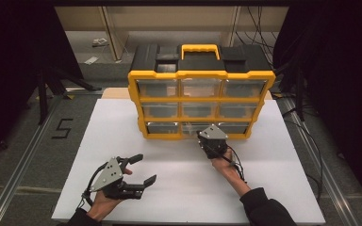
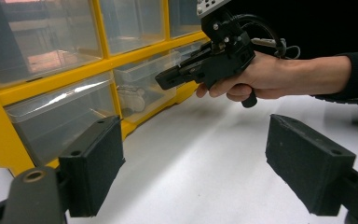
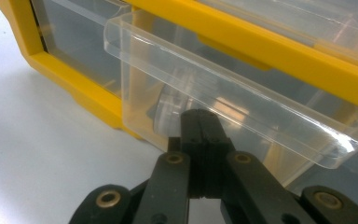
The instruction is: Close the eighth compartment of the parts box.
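Here the right hand-held gripper (image 3: 199, 122), jaws pinched on the drawer (image 3: 223, 100) at centre frame, should pull straight, gently; left hand-held gripper (image 1: 139, 169) open.

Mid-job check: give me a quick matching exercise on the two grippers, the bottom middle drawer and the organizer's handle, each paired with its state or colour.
Things:
1. left gripper
2. right gripper
3. bottom middle drawer
4. top handle

States:
A. yellow
B. jaws shut, tips against the clear drawer front
C. clear plastic, pulled partly out of the organizer
D. jaws wide open above the white table

Pairs: 1-D, 2-B, 3-C, 4-A
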`<state>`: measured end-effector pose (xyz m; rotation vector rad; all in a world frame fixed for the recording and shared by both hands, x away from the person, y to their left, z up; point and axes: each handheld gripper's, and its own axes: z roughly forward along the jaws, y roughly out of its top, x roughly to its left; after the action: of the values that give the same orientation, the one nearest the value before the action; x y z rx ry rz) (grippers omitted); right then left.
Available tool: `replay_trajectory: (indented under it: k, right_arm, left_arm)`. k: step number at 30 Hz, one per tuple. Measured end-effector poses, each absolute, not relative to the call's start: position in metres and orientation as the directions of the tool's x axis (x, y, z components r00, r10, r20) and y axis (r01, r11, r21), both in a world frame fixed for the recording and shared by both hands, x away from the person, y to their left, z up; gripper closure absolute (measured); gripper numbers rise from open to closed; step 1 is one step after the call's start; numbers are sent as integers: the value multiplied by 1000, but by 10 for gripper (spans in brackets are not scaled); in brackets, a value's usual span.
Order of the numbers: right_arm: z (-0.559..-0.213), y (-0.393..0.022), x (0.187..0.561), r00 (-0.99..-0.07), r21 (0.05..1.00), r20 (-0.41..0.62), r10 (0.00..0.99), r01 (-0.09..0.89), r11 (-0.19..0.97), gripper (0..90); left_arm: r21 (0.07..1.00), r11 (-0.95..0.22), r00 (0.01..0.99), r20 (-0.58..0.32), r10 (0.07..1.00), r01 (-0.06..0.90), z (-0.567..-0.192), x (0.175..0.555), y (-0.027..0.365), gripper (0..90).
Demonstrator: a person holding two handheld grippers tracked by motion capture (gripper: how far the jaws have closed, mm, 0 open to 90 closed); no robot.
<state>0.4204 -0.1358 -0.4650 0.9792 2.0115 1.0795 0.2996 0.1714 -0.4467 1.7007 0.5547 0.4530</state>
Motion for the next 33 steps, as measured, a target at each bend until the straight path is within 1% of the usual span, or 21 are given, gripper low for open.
replay_trajectory:
  k: [33]
  right_arm:
    - [-468, -136, 434, -487, 876, -191, 852, 307, 372, 900]
  left_arm:
    - [981, -157, 807, -1, 590, 116, -447, 299, 172, 188]
